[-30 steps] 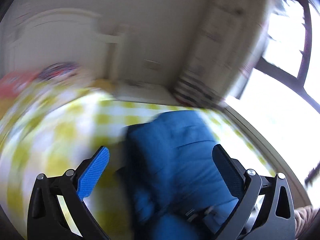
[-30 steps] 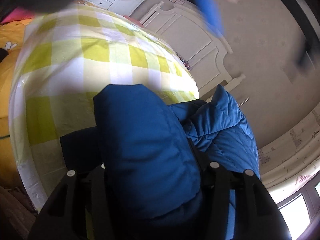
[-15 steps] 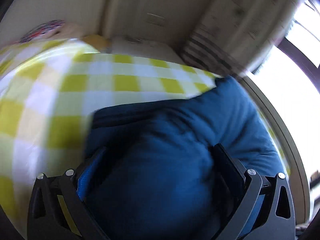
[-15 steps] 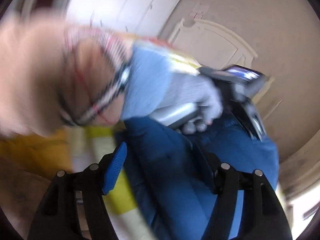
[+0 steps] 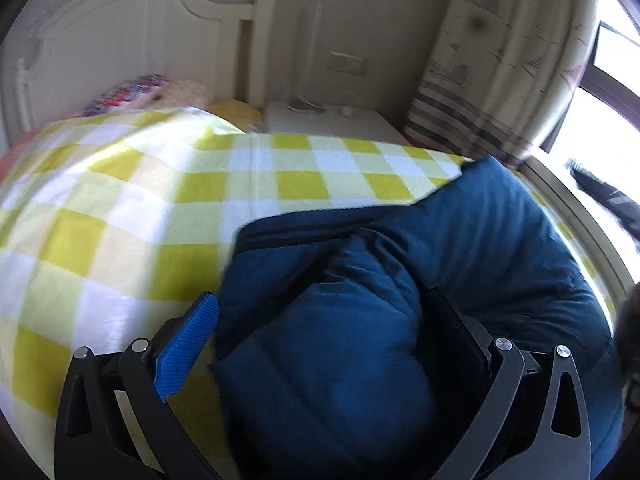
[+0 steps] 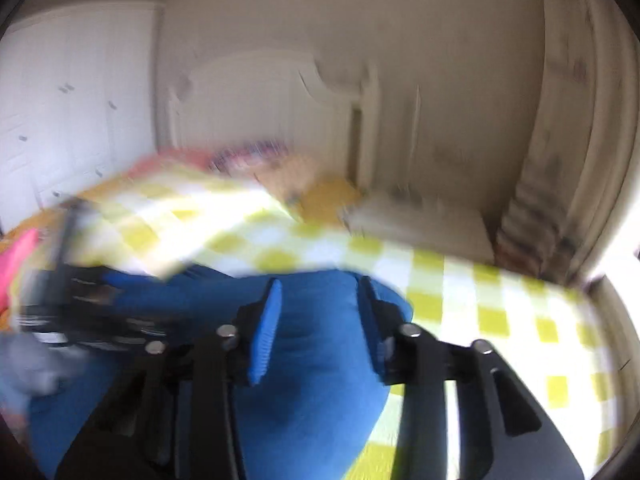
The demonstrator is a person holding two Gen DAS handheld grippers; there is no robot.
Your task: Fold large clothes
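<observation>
A blue padded jacket (image 5: 460, 248) lay bunched on the yellow-and-white checked bedspread (image 5: 120, 208). The left gripper (image 5: 320, 320) had its fingers spread wide around a fold of it, the blue pad (image 5: 188, 344) clear of the cloth. The right gripper (image 6: 318, 308), its fingers just closing, pinched another fold.

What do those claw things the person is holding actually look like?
Each gripper is a black frame of angular, cut-out link arms joined by silver round bolts. Both the left gripper and the right gripper carry two flat fingers, and the inner pads are bright blue with a fine ribbed texture. No cables or markings show.
</observation>
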